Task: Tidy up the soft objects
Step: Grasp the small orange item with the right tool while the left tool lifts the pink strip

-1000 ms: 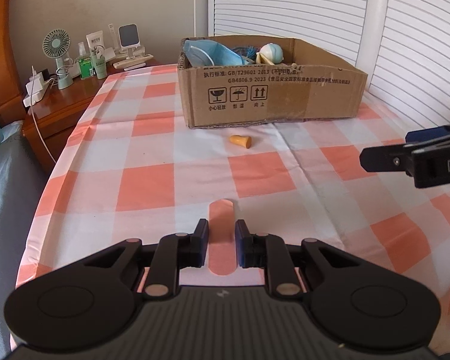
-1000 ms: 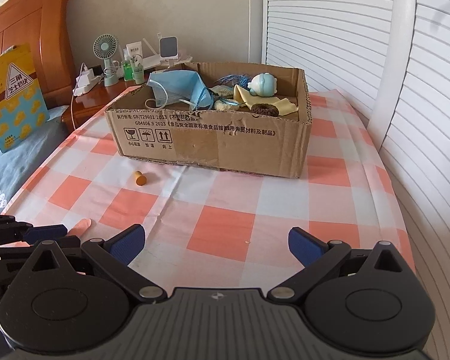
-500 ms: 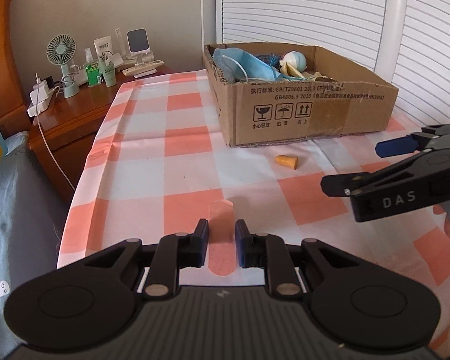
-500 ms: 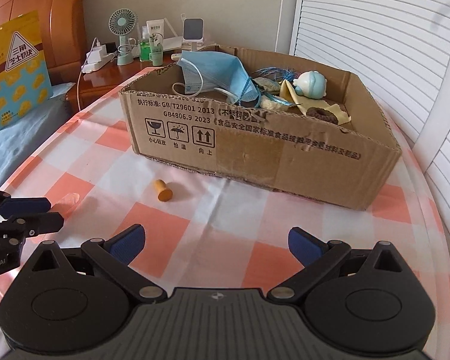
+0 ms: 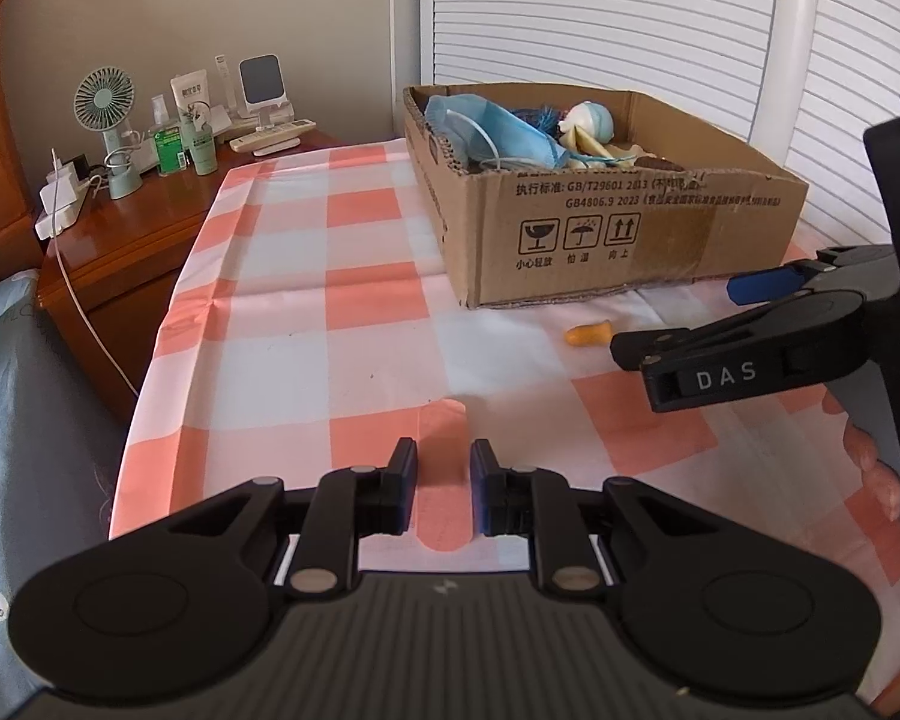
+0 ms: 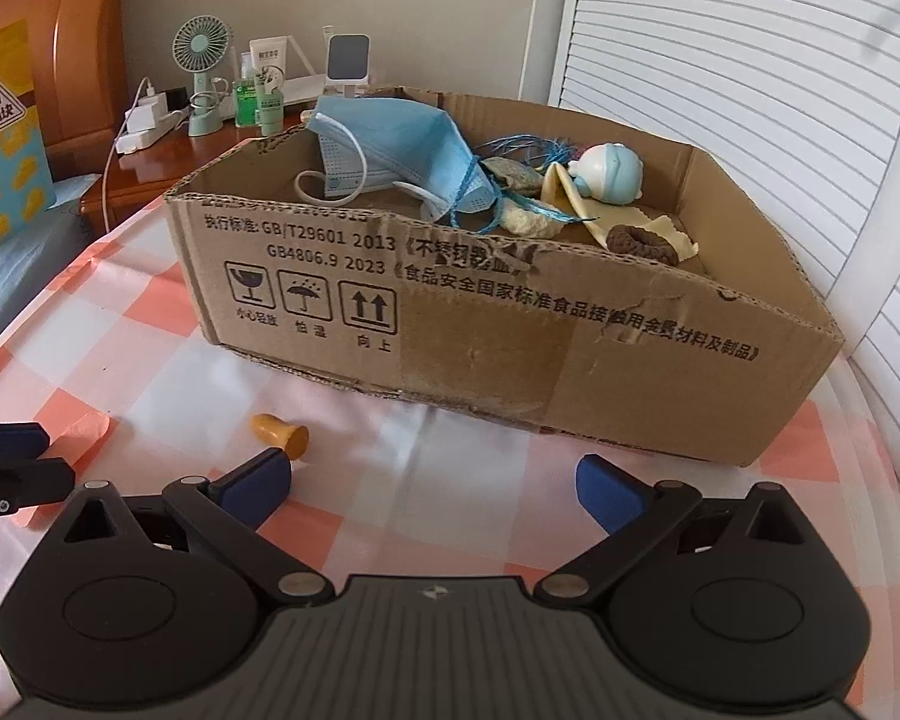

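On the far left, at about 10 o'clock, a brown wooden bedside cabinet [image 5: 150, 234] carries a small pale-green desk fan [image 5: 109, 120] and green bottles.

The left gripper [image 5: 444, 486] sits at 6 o'clock in its own view. Its fingers stand close together around a thin, flat salmon-pink soft strip [image 5: 444, 468], which runs between the pads and points up to 12 o'clock. The pads seem to touch it on both sides, so the strip is gripped over the pink-and-white checked tablecloth [image 5: 282, 324].

A small orange cone-shaped foam earplug [image 6: 282, 433] lies on the cloth at about 11 o'clock from the right gripper [image 6: 432, 489], just beside its left blue pad. The right fingers are spread wide with nothing between them.

Behind, at 12 to 1 o'clock, stands an open brown cardboard box [image 6: 570, 354]. Inside it are a light-blue face mask [image 6: 402, 150], a pale-blue and white round soft toy [image 6: 609, 171], a cream cloth [image 6: 606, 222] and a brown fuzzy hair tie [image 6: 636, 240].
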A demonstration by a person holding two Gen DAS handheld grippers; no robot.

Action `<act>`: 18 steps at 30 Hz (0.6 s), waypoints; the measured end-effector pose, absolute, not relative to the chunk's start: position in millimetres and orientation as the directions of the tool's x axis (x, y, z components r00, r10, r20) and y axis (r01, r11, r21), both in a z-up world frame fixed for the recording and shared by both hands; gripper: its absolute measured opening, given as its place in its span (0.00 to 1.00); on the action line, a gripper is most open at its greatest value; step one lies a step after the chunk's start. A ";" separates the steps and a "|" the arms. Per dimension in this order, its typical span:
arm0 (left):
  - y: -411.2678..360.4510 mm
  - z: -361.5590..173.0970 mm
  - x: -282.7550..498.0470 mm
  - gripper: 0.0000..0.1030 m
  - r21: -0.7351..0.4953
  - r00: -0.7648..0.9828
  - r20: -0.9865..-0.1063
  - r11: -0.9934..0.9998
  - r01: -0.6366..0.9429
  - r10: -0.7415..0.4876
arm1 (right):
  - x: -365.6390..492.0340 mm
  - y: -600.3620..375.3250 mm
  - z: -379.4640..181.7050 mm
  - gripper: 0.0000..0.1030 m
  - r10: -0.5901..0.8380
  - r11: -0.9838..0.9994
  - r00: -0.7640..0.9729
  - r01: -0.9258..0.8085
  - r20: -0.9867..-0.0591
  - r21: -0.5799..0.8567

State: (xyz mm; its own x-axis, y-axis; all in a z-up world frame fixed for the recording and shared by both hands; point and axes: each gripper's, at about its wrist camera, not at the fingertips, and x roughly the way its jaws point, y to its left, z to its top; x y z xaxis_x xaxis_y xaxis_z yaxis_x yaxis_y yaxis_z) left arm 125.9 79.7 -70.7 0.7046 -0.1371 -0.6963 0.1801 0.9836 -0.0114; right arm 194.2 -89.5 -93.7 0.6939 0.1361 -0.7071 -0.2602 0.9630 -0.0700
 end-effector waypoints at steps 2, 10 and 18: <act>80.0 -70.7 126.5 0.17 -0.014 0.705 -0.695 0.983 0.182 -0.141 | 194.6 -92.0 -93.6 0.99 0.132 0.966 0.692 -0.252 -0.709 -0.065; 87.0 -70.0 128.9 0.17 -0.009 0.708 -0.695 0.986 0.165 -0.125 | 173.1 -73.3 -87.7 0.67 0.243 0.939 0.673 -0.344 -0.698 -0.006; 94.8 -70.7 132.2 0.17 -0.003 0.707 -0.699 0.990 0.144 -0.105 | 160.6 -47.2 -87.0 0.52 0.337 0.898 0.648 -0.438 -0.683 0.027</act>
State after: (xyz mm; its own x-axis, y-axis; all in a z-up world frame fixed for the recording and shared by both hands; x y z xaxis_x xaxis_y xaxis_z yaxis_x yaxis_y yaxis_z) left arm 132.2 94.8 -70.7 0.7072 -0.1049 -0.6992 0.1436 0.9896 -0.0032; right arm 160.6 -47.2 -87.0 0.6482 0.3367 -0.6830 -0.4382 0.8985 0.0271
